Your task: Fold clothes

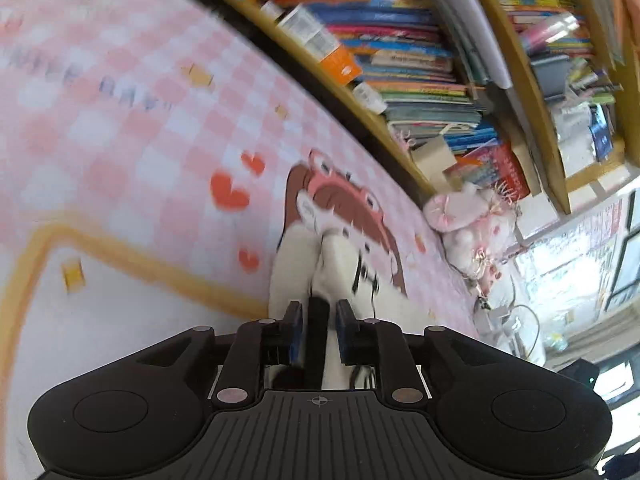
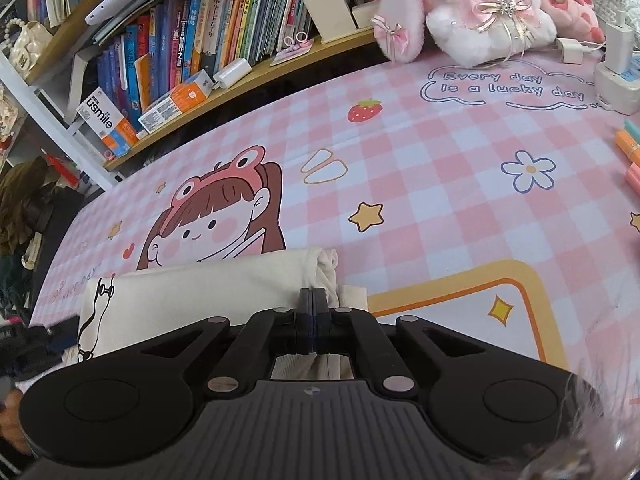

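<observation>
A cream garment (image 2: 200,288) with a black line drawing at its left end lies folded on the pink checked tablecloth (image 2: 440,180), close in front of me. My right gripper (image 2: 314,294) is shut, and its tips pinch the bunched right end of the garment. In the blurred left wrist view the same garment (image 1: 340,256) rises in a ridge into my left gripper (image 1: 319,306). Its jaws stand a narrow way apart, with cloth and a dark strip filling the gap. The left gripper also shows as a dark blur (image 2: 40,340) at the garment's left end.
A bookshelf (image 2: 200,40) packed with books runs along the table's far edge. A white and pink plush rabbit (image 2: 472,12) sits at the back right beside a charger and power strip (image 2: 616,76). Orange markers (image 2: 630,148) lie at the right edge.
</observation>
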Action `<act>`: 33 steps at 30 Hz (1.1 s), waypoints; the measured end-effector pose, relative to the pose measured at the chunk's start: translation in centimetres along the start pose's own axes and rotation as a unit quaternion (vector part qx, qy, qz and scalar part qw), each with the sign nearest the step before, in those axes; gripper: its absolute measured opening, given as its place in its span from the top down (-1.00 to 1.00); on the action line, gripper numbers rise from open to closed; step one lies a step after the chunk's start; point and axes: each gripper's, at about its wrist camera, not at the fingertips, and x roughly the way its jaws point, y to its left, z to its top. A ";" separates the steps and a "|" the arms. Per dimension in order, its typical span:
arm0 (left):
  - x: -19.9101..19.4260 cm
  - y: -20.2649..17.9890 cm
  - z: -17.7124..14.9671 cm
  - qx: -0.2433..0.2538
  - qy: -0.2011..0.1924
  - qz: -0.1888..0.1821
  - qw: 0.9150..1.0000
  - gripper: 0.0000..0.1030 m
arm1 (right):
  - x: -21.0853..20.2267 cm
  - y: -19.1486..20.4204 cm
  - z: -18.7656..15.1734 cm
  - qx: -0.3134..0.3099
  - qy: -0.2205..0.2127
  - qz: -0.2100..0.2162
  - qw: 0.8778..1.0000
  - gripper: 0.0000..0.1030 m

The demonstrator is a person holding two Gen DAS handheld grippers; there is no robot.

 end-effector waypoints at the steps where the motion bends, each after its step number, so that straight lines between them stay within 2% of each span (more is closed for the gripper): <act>1: -0.1 0.1 -0.3 -0.011 -0.009 -0.002 1.000 0.96 | 0.0 0.0 0.1 -0.001 0.002 0.001 1.000 1.00; 3: -1.1 -0.6 -0.9 -0.017 -0.045 -0.017 0.999 0.95 | 0.1 0.1 0.2 -0.006 0.006 0.000 1.000 1.00; 5: -2.1 -2.0 -1.1 0.009 -0.069 -0.032 0.997 0.95 | 0.1 0.3 0.3 -0.011 0.008 -0.002 1.000 1.00; 7: -1.9 -2.5 -0.9 0.030 -0.065 -0.011 0.997 0.95 | 0.1 0.3 0.3 -0.010 0.008 -0.002 1.000 1.00; 9: -0.8 -0.8 -0.5 -0.007 -0.047 0.016 0.999 0.94 | 0.1 0.1 0.3 -0.007 0.007 0.001 1.000 1.00; 11: -0.1 0.2 -0.5 -0.027 -0.038 0.025 0.999 0.92 | 0.1 0.1 0.3 -0.006 0.007 0.004 1.000 1.00; 13: -0.1 -0.3 -0.8 -0.009 -0.040 0.042 0.998 0.79 | 0.1 0.1 0.3 -0.006 0.007 0.005 1.000 1.00; 17: -0.9 -2.5 -1.6 0.059 -0.047 0.082 0.994 0.65 | 0.1 -0.1 0.4 -0.003 0.007 0.012 1.000 1.00; 19: -1.7 -3.3 -2.1 0.089 -0.054 0.094 0.990 0.26 | -0.3 0.2 0.4 -0.017 0.003 0.012 1.000 0.99; 21: -2.7 -4.1 -2.7 0.114 -0.063 0.104 0.986 0.04 | -0.9 0.8 0.5 -0.037 -0.006 0.014 0.999 0.80; 23: -3.4 -5.0 -3.2 0.136 -0.070 0.118 0.981 0.02 | -2.1 1.5 0.4 -0.055 -0.023 0.023 0.998 0.21; 25: -3.9 -5.6 -3.7 0.147 -0.073 0.135 0.977 -0.08 | -3.5 2.0 0.0 -0.067 -0.032 0.034 0.997 0.14; 28: -4.3 -6.1 -4.3 0.150 -0.071 0.156 0.974 -0.32 | -4.5 1.8 -0.7 -0.047 -0.006 0.035 0.998 0.02; 31: -4.5 -6.4 -5.0 0.142 -0.061 0.172 0.973 -0.33 | -4.9 0.6 -1.8 -0.001 0.027 0.025 0.999 -0.21; 33: -4.4 -6.4 -5.5 0.129 -0.052 0.174 0.975 -0.33 | -5.2 -0.3 -2.5 0.039 0.045 0.030 0.998 -0.26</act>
